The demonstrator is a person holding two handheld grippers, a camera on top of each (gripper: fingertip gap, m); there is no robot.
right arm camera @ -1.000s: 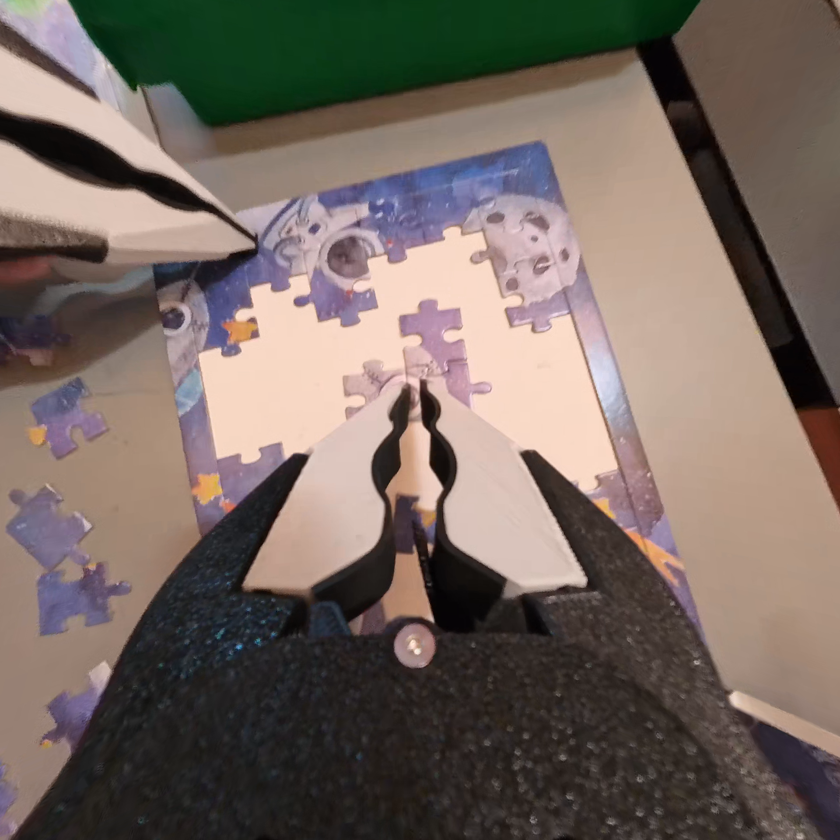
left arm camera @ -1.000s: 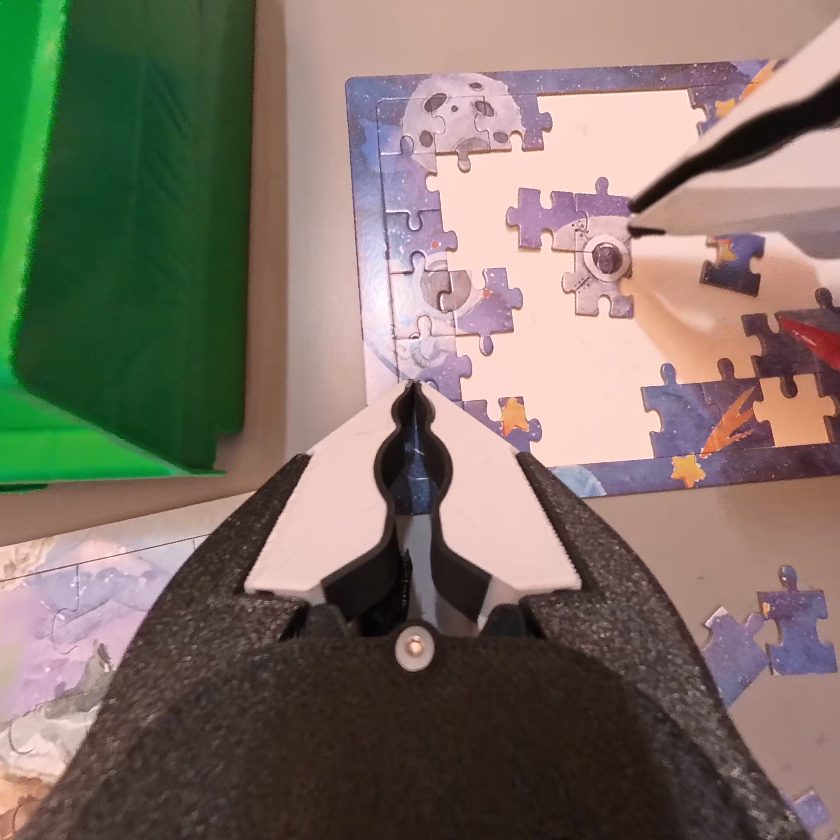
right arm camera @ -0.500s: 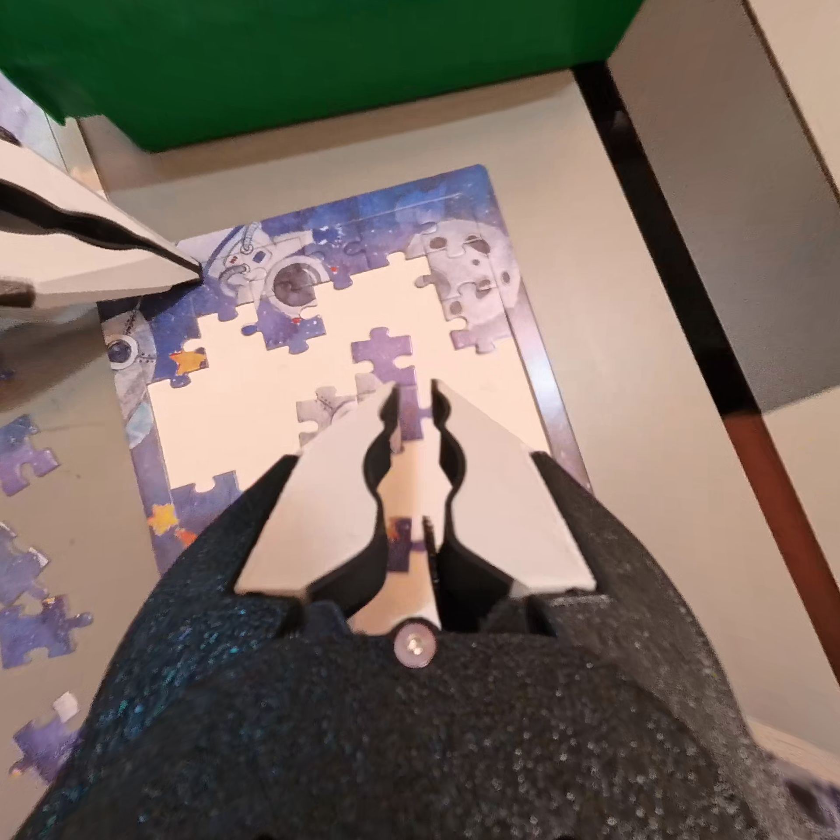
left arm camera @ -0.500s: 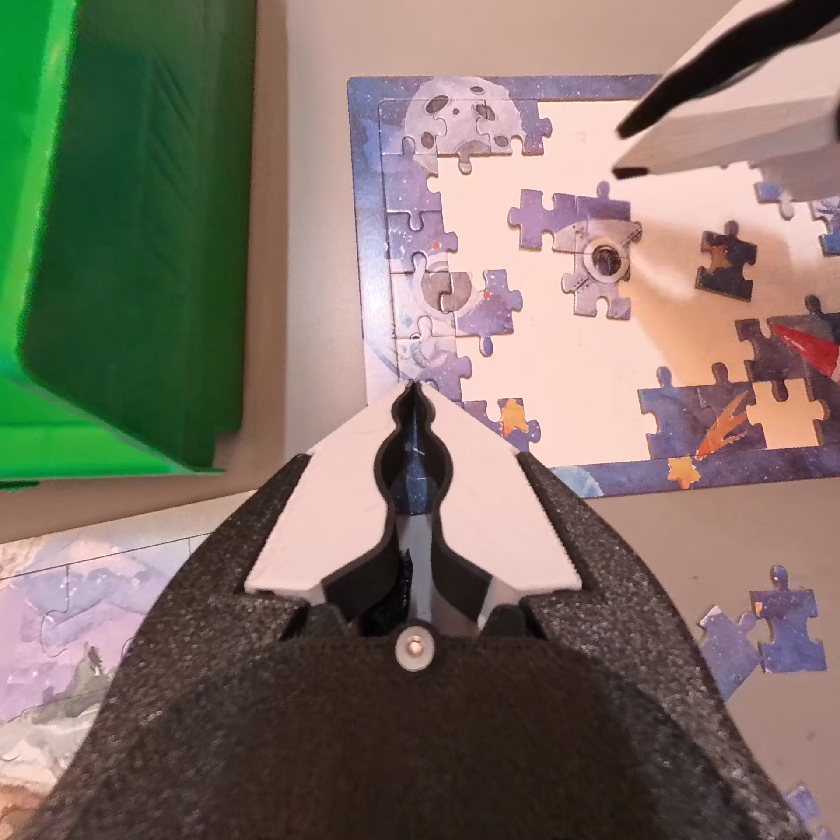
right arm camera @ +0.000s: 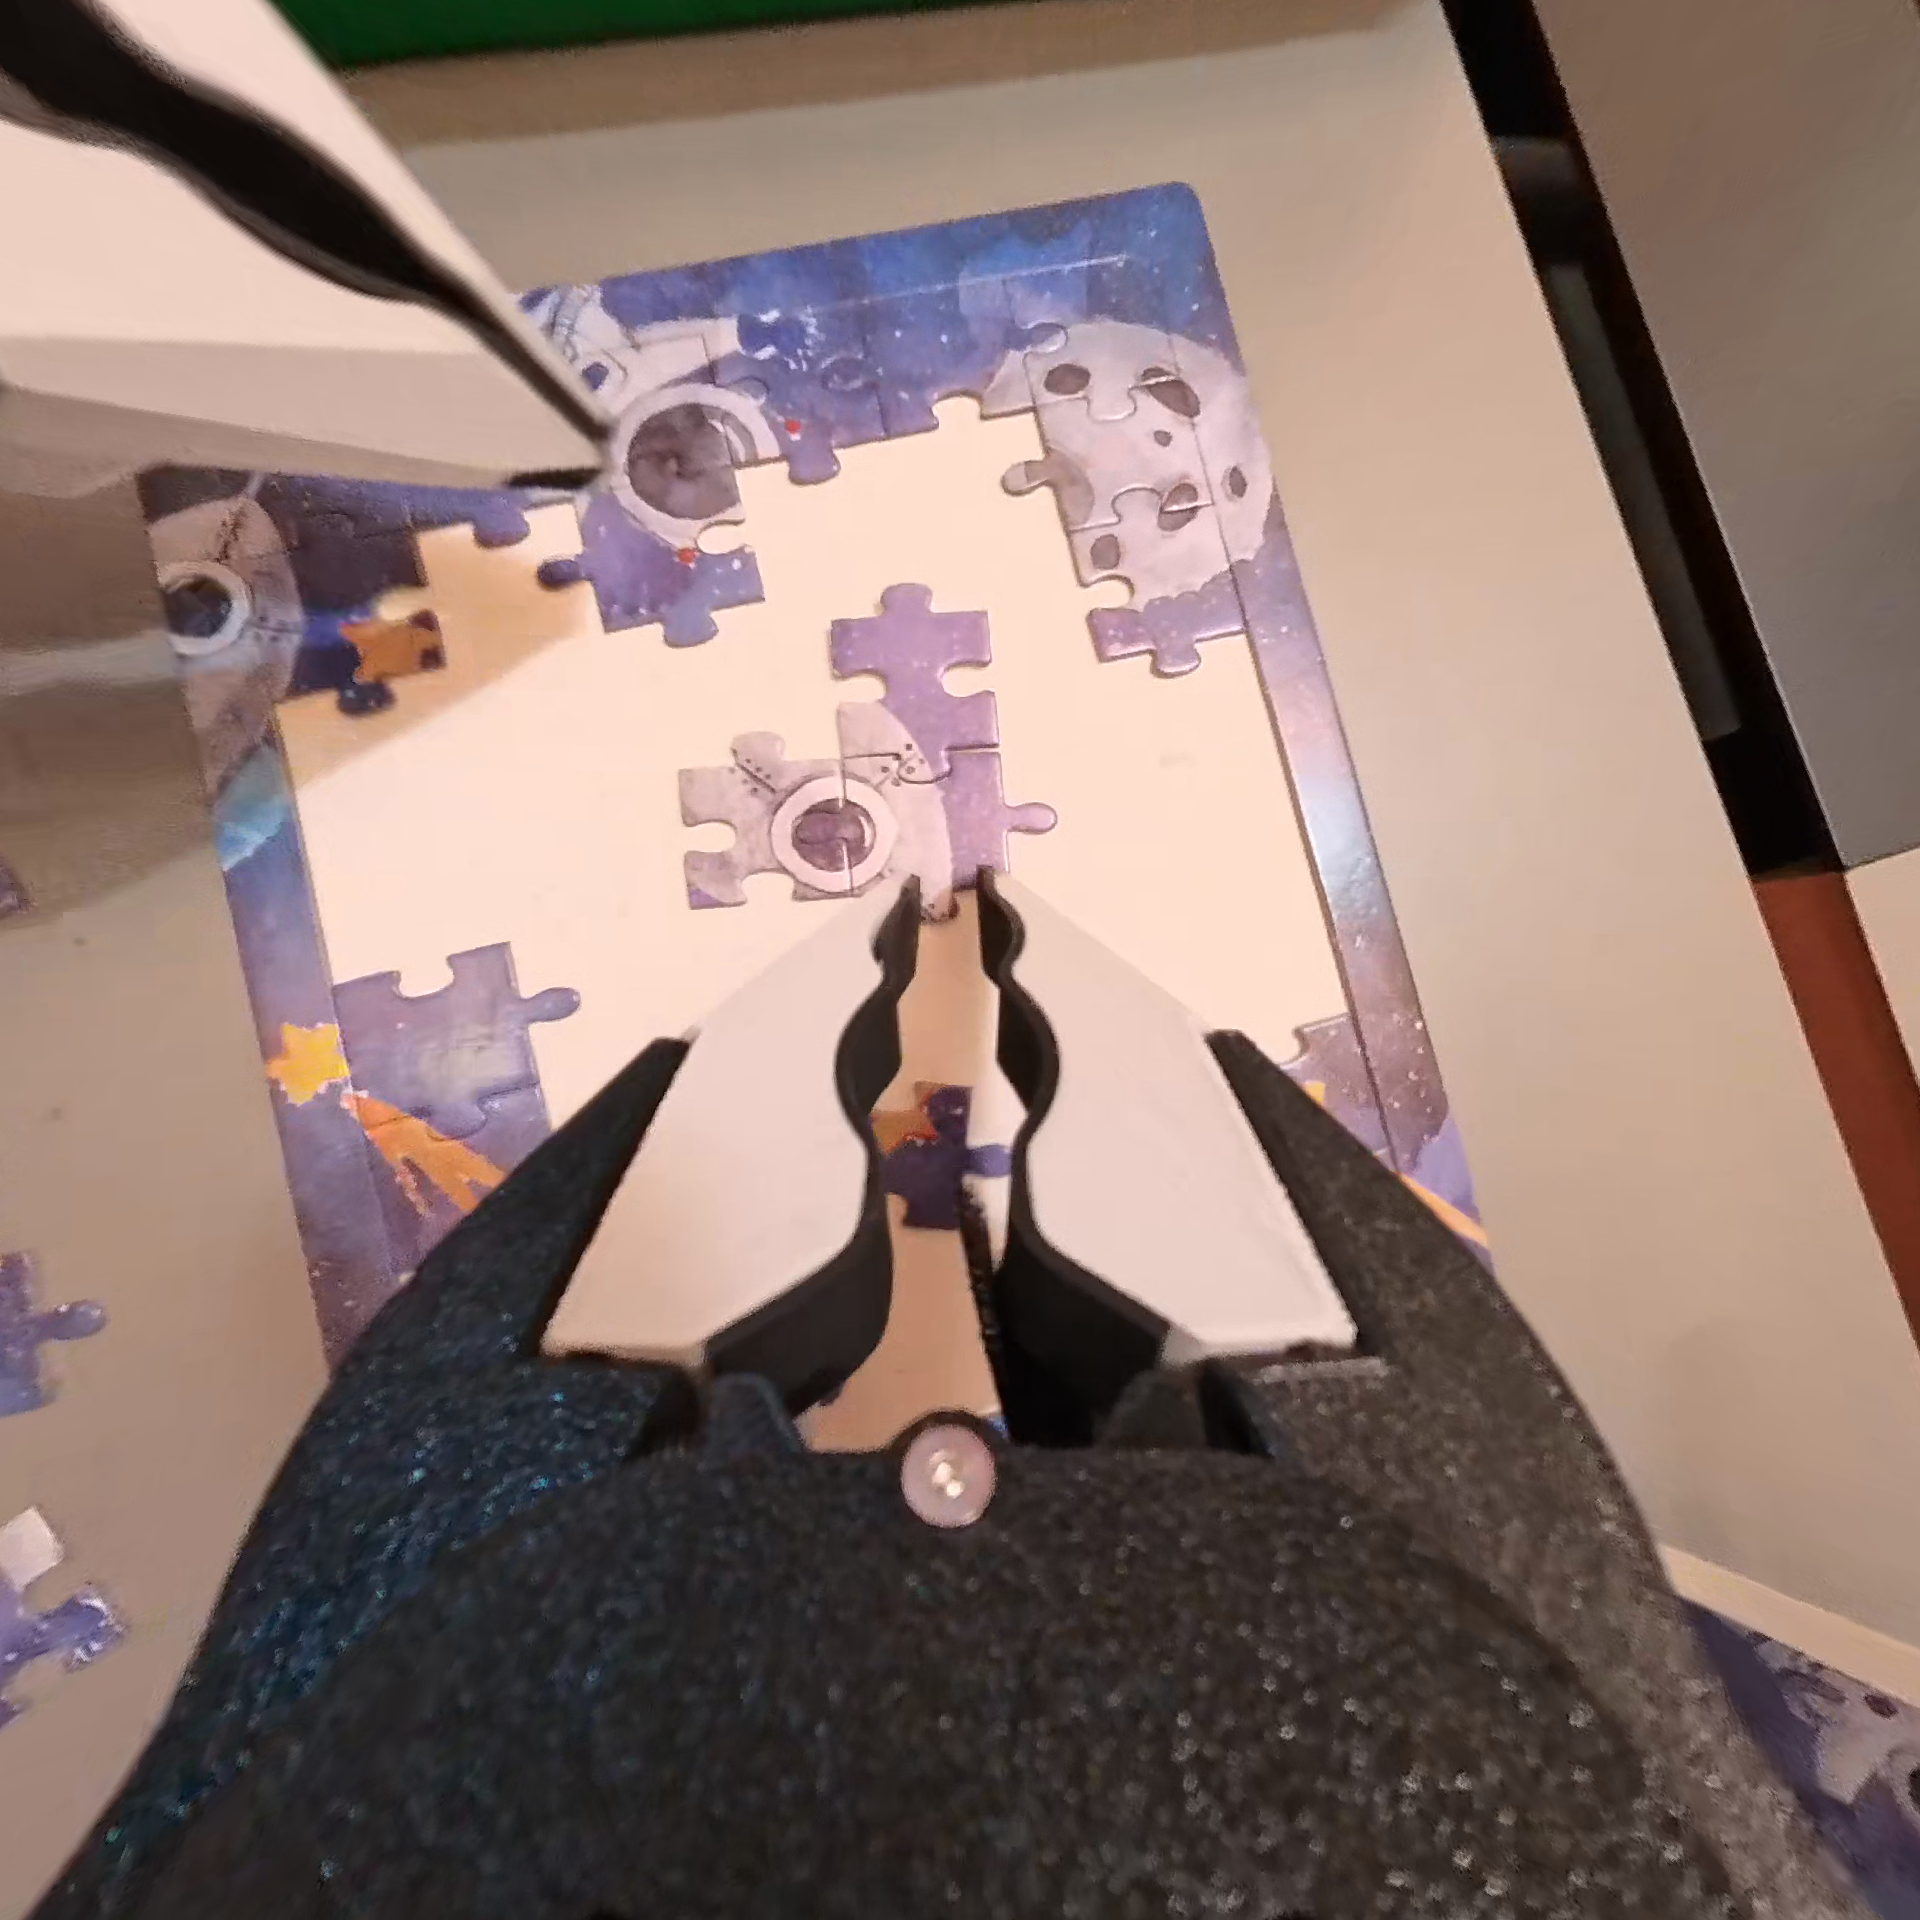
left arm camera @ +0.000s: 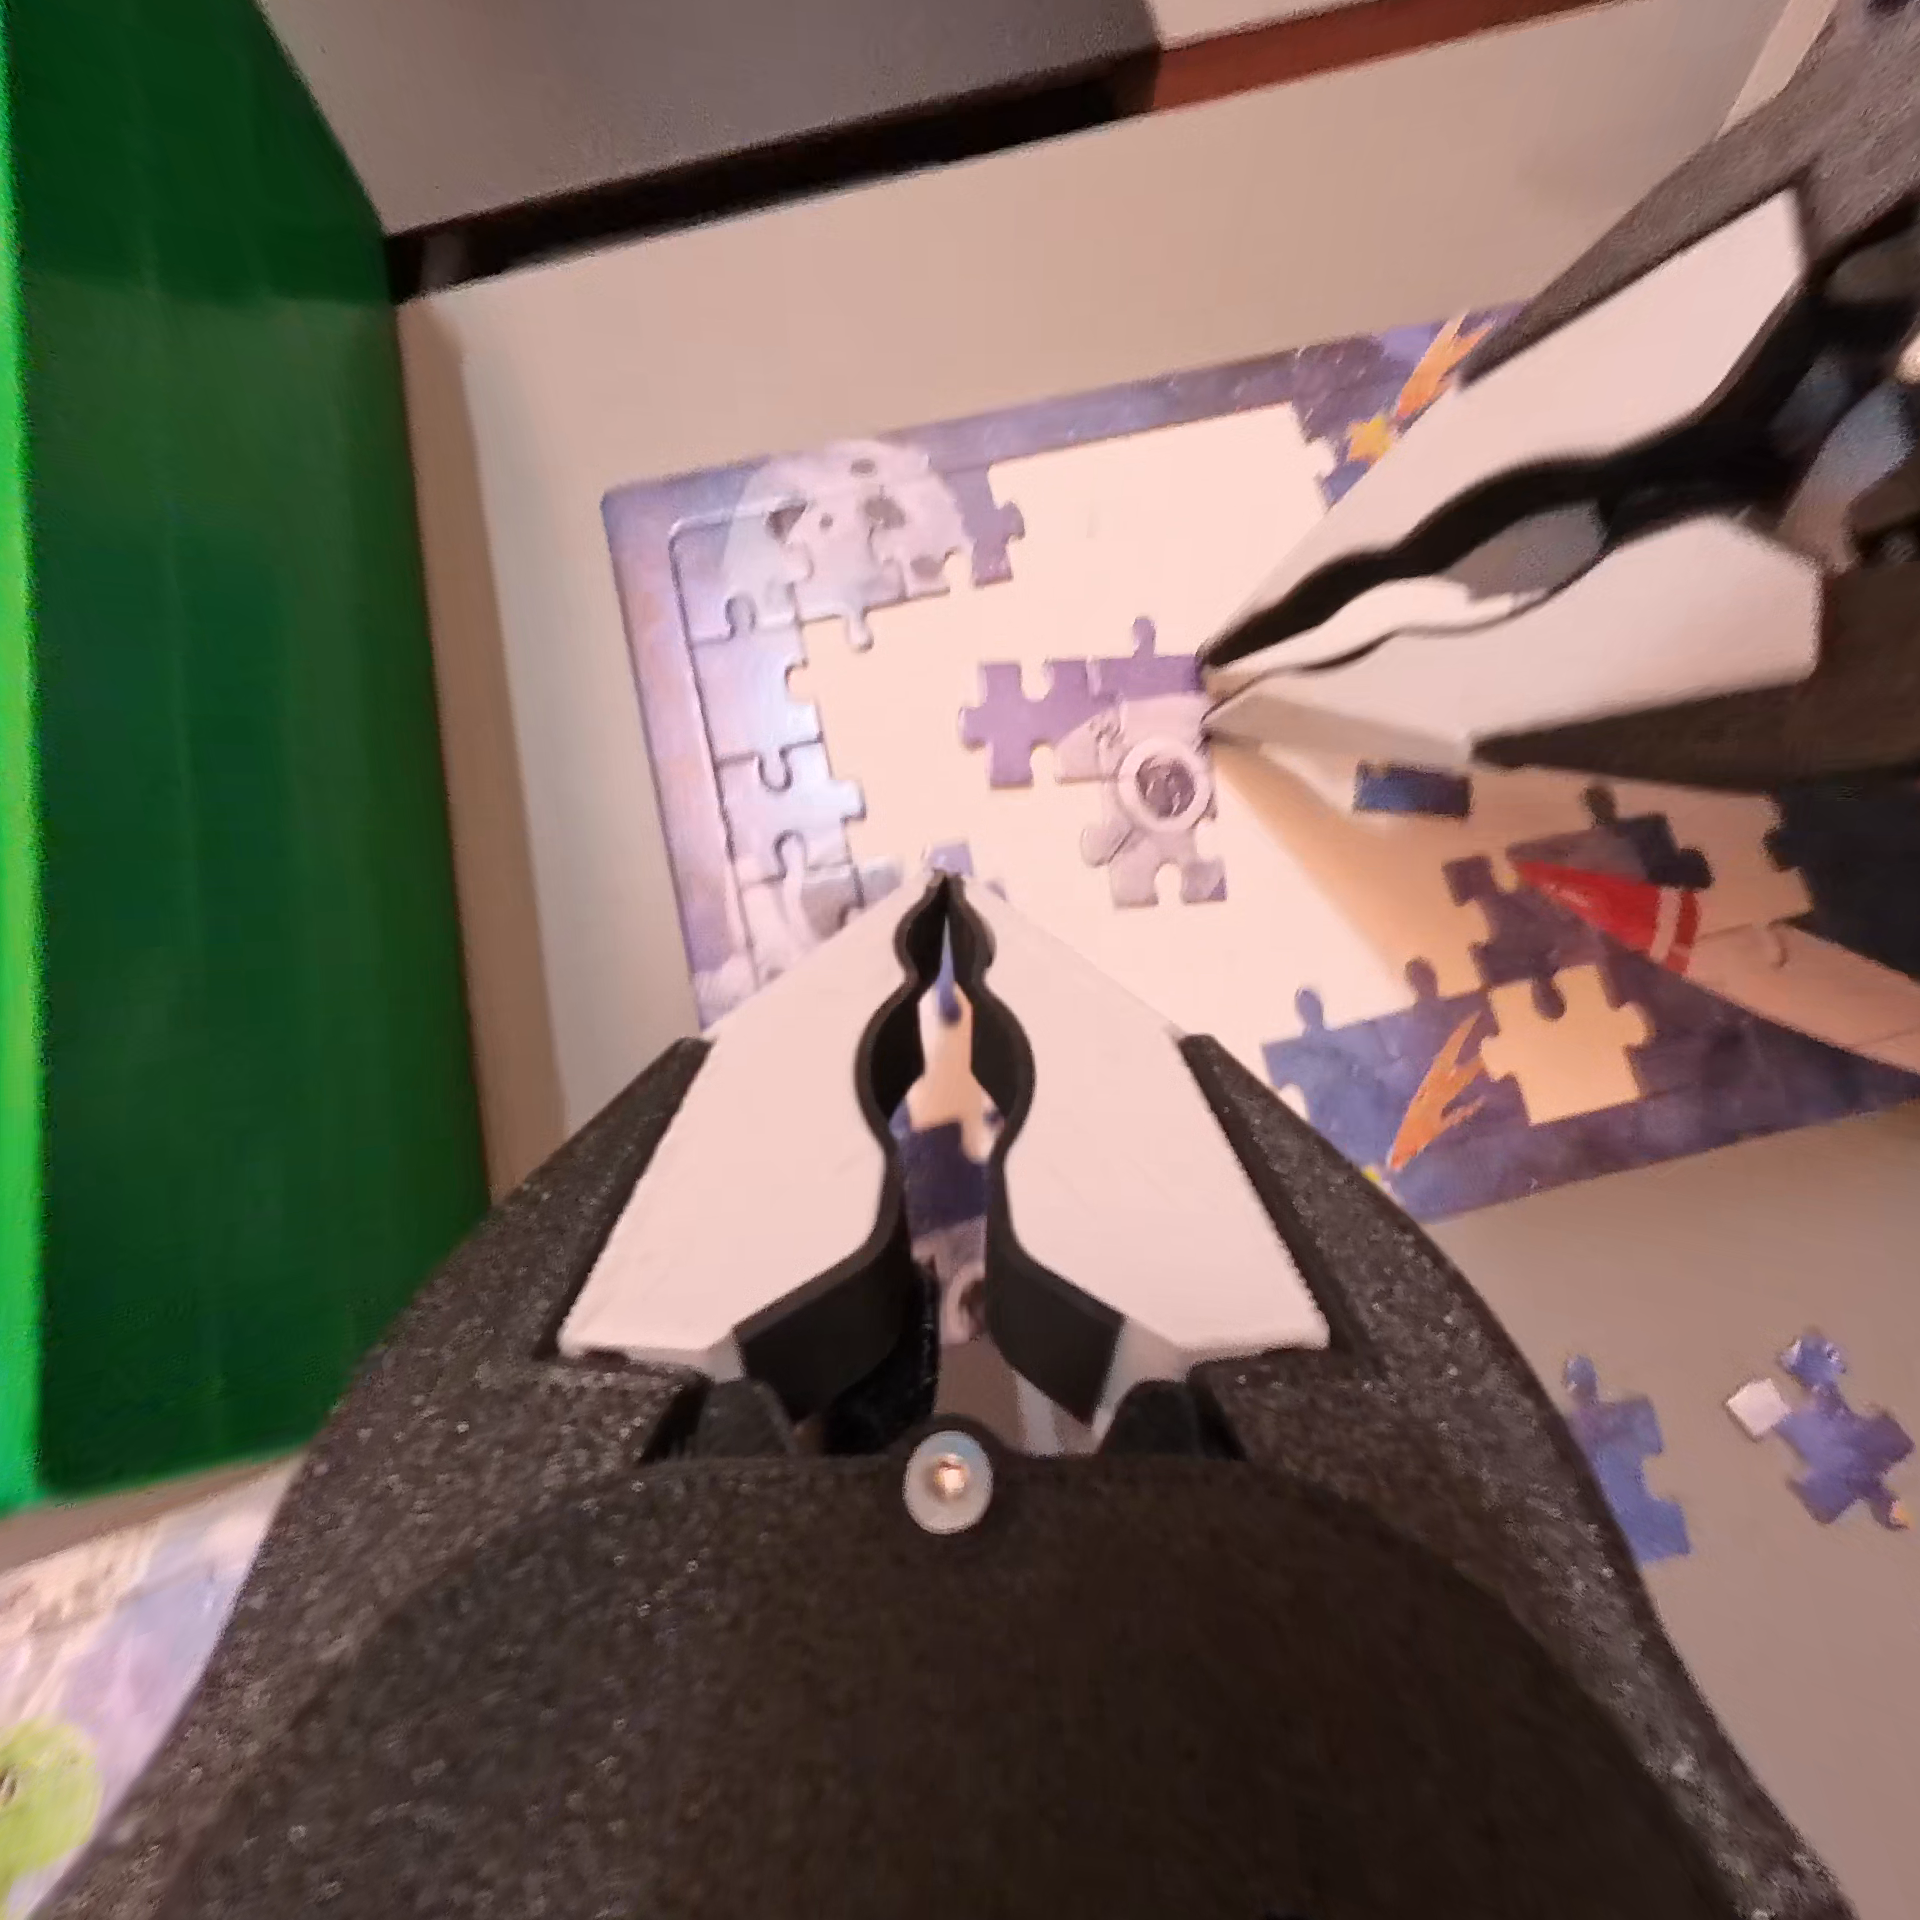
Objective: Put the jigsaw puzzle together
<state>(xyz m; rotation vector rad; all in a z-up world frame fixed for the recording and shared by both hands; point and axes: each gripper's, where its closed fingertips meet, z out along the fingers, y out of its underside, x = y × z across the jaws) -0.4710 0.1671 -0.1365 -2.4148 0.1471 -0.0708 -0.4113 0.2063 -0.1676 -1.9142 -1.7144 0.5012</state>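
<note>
Since half a second ago the right gripper (right arm camera: 943, 896) has dropped back onto the puzzle tray (right arm camera: 1320, 665), its tips slightly parted, touching the near edge of the loose cluster of joined pieces (right arm camera: 862, 795) in the tray's bare middle and clasping nothing. Nearest in the left wrist view, the left gripper (left arm camera: 943, 883) is pinched closed with its tips over the tray's near-left border; whether anything sits between them cannot be told. Loose pieces (left arm camera: 1839, 1444) lie on the desk (left arm camera: 1558, 1299) by the tray's near edge. Farther along, assembled border pieces with a cratered moon (right arm camera: 1143, 436) fill the tray's far corner. Beyond the tray's short edge stands a green box (left arm camera: 208, 727).
</note>
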